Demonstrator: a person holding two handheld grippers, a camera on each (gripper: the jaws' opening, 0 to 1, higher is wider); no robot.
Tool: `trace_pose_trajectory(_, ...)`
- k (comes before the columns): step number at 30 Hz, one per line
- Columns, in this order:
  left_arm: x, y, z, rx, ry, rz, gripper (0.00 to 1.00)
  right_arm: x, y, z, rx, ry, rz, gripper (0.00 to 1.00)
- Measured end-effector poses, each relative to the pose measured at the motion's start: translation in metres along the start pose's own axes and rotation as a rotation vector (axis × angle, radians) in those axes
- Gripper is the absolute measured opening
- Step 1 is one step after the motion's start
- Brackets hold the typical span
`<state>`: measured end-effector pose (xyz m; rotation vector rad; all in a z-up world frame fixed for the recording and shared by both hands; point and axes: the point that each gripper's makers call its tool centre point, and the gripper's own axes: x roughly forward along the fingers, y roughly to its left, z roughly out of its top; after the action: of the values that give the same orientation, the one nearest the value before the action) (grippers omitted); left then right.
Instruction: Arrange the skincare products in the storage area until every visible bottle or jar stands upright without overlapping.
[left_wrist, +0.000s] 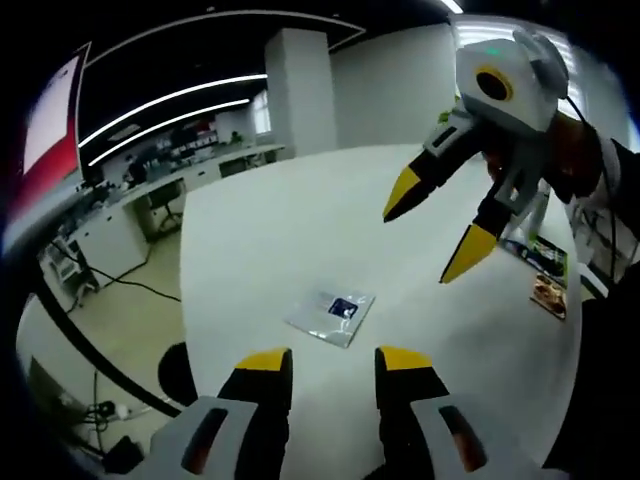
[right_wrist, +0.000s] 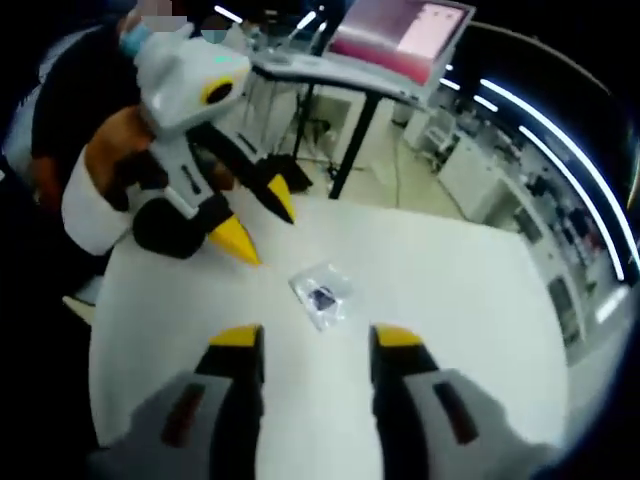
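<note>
Only an unreadable dark label marks the sachet (left_wrist: 332, 315) (right_wrist: 322, 294).

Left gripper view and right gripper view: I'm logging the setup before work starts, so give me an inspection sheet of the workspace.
Surface: white table, mostly bare.
Job's things: no bottle or jar seen; one flat clear sachet with a dark label lies on the table.
Clutter: printed packets at the table's far edge in the left gripper view.
Grippers: left gripper open, holding nothing, above the table near the sachet; right gripper open, holding nothing.
Cables: black cable on the floor beside the table.
Surroundings: office with desks, ceiling light strips, a screen on a stand, a white pillar.
</note>
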<state>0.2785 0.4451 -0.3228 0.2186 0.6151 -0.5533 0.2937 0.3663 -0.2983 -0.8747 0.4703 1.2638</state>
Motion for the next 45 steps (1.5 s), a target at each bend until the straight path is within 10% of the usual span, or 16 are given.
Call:
trace_pose_trajectory(13,0.003,-0.003,-0.001,0.062,0.015,0.001,0.35,0.026,-0.012,0.002,-0.141,0.068,0.032,0.37)
trace_pose_trajectory(45,0.025,-0.009,-0.007,0.048,0.03,-0.071,0.27,0.078,-0.034,-0.016,0.29,0.066,0.104,0.3)
